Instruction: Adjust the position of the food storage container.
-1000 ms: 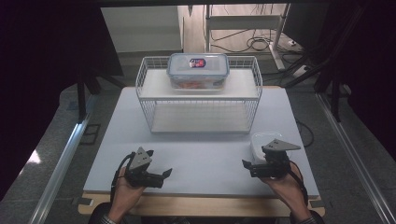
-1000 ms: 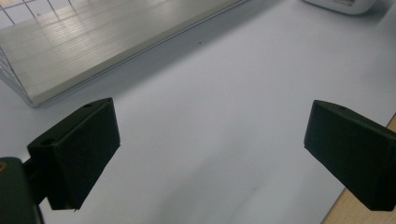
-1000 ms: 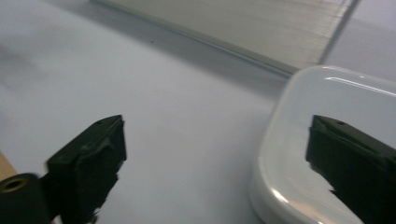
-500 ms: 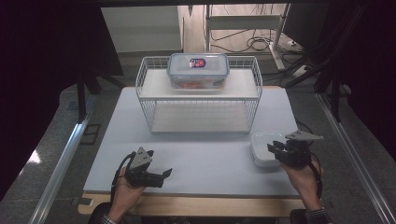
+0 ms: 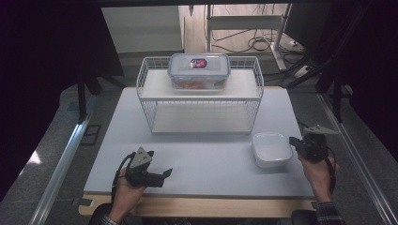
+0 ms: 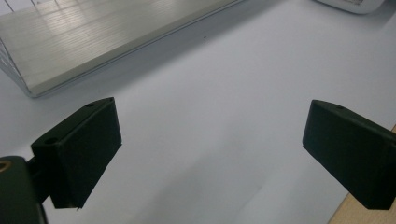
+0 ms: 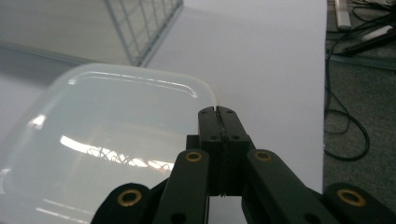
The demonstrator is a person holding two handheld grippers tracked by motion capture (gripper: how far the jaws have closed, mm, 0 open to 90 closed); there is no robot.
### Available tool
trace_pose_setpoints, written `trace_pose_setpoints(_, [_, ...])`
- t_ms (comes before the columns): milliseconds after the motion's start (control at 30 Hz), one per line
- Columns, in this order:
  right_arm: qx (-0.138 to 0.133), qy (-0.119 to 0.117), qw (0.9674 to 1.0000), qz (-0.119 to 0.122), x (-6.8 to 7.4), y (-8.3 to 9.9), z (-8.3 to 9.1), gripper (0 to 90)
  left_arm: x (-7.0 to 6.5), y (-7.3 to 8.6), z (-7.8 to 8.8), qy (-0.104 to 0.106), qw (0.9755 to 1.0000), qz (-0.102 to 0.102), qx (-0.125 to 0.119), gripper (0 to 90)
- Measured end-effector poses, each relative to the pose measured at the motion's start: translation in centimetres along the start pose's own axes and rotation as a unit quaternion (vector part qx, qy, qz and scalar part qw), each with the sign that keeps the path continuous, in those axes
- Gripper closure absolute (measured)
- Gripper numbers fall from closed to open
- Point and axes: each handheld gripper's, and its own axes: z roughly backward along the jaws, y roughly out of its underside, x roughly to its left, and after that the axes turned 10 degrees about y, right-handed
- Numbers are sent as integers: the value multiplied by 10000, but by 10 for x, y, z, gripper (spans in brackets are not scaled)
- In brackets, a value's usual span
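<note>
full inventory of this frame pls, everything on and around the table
table: 1, pale grey top with a wooden front edge, centre
wire rack: 1, white, two levels, back half of the table
lidded container: 1, clear with a blue-grey lid and a red label, on the rack's top shelf
dish: 1, white, square with rounded corners, on the table at front right
cables: several, black, on the floor behind the table
left tongs: 1, black, jaws open, low over the table at front left, nothing between them
right tongs: 1, black, jaws shut with nothing between them, just closed, at the dish's right edge
hands: 2, one on each tongs, coming in from the bottom
</note>
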Motion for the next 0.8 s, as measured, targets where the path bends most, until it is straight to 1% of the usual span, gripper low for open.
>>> trace_pose_setpoints(100, [72, 71, 9999, -28, -5, 4, -5, 897, 0, 0, 0, -1, 10000, 11, 7, 43])
trace_pose_setpoints(133, [104, 74, 9999, -71, -7, 5, -6, 897, 1, 1, -1, -1, 10000, 18, 8, 43])
trace_pose_setpoints(200, [151, 7, 9998, -92, -8, 7, -8, 897, 1, 1, -1, 6, 10000, 29, 24, 44])
trace_pose_setpoints(300, [218, -59, 9997, -64, -6, 8, -12, 897, 0, 1, -2, 8, 10000, 21, 46, 44])
trace_pose_setpoints(367, [219, -21, 9997, -43, -4, 7, -12, 897, 0, 1, -2, 17, 10000, 22, 49, 43])
trace_pose_setpoints(433, [211, -68, 9997, -89, -2, 7, -12, 897, 0, 1, -3, 19, 10000, 21, 58, 44])
trace_pose_setpoints(500, [212, -129, 9997, -72, 0, 7, -12, 897, 0, 1, -3, 25, 10000, 23, 68, 44])
trace_pose_setpoints(567, [223, -218, 9995, -89, 3, 7, -13, 897, 0, 1, -4, 23, 10000, 19, 72, 44])
trace_pose_setpoints(667, [250, -344, 9991, -44, 10, 6, -13, 897, 0, 1, -4, 31, 10000, 22, 81, 44])
trace_pose_setpoints(800, [259, -523, 9983, 75, 24, 5, -14, 897, 0, 2, -4, 35, 9999, 15, 101, 44])
